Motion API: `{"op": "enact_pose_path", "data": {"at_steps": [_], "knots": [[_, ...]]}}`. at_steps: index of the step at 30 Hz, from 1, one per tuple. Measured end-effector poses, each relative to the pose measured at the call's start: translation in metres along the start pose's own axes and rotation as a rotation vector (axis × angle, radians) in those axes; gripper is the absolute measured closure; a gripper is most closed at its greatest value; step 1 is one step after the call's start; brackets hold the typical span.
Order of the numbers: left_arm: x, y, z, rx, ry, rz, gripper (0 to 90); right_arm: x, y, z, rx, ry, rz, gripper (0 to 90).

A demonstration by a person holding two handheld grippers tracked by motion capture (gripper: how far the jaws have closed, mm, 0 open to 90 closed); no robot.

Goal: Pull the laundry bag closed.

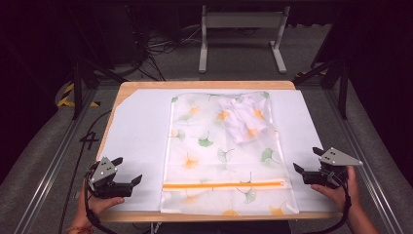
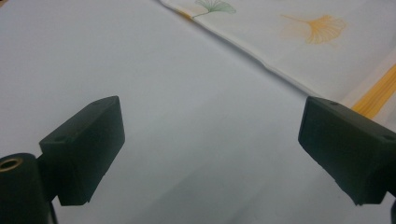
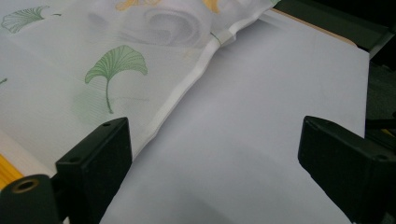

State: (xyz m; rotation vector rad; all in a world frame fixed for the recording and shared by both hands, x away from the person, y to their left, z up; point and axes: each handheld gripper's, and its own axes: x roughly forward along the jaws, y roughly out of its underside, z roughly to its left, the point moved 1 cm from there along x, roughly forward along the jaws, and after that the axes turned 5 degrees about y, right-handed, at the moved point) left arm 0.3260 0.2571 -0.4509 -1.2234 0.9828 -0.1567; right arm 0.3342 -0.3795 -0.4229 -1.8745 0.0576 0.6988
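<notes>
We flank the ginkgo-print zipper bag [image 1: 221, 156] lying flat mid-table, left gripper [image 1: 127, 170] and right gripper [image 1: 307, 159] both spread wide and empty; next, probably pinching its 2 side edges.

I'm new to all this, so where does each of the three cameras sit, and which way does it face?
High view: above the table's near edge, looking forward and down; hands hold the left gripper and right gripper.
Left gripper view: rides that gripper, faces the white sheet.
Right gripper view: rides that gripper, faces the bag's edge.
Shared: the leaf-print bag.
</notes>
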Motion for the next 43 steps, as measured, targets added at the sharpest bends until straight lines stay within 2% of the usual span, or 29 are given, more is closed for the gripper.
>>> {"op": "enact_pose_path", "data": {"at_steps": [4, 6, 8, 12, 21, 27, 31, 36, 43], "knots": [[-0.0009, 0.0033, -0.0006, -0.006, 0.005, -0.002, 8.2, 0.0009, -0.0015, 0.0022, -0.012, 0.005, 0.001, 10.9], [-0.0013, 0.0024, -0.0008, -0.003, -0.007, -0.002, 8.5, 0.0007, -0.0016, 0.0033, -0.026, 0.011, 0.003, 10.8], [-0.0016, 0.0018, -0.0007, -0.003, -0.005, -0.012, 8.6, 0.0009, -0.0013, 0.0031, -0.021, 0.010, 0.002, 10.6], [-0.0007, 0.0012, -0.0015, 0.001, -0.006, -0.001, 8.7, 0.0015, -0.0003, 0.0019, -0.013, 0.010, 0.003, 10.6], [0.0003, 0.0000, 0.0005, 0.004, -0.002, -0.001, 8.8, 0.0001, 0.0005, 0.0033, -0.028, 0.017, 0.006, 10.5], [0.0026, -0.0005, 0.0011, 0.003, 0.003, 0.002, 8.8, -0.0016, 0.0016, 0.0017, -0.008, 0.014, 0.001, 10.6], [0.0037, -0.0012, 0.0010, 0.007, 0.006, 0.008, 8.8, -0.0020, 0.0018, 0.0043, -0.029, 0.013, 0.003, 10.5], [0.0048, -0.0017, 0.0009, 0.014, 0.011, 0.011, 8.8, -0.0014, 0.0024, 0.0054, -0.024, 0.006, 0.005, 10.4], [0.0059, -0.0054, 0.0010, 0.016, 0.019, -0.004, 9.3, -0.0020, 0.0043, 0.0096, -0.042, 0.000, 0.022, 10.3]]}}
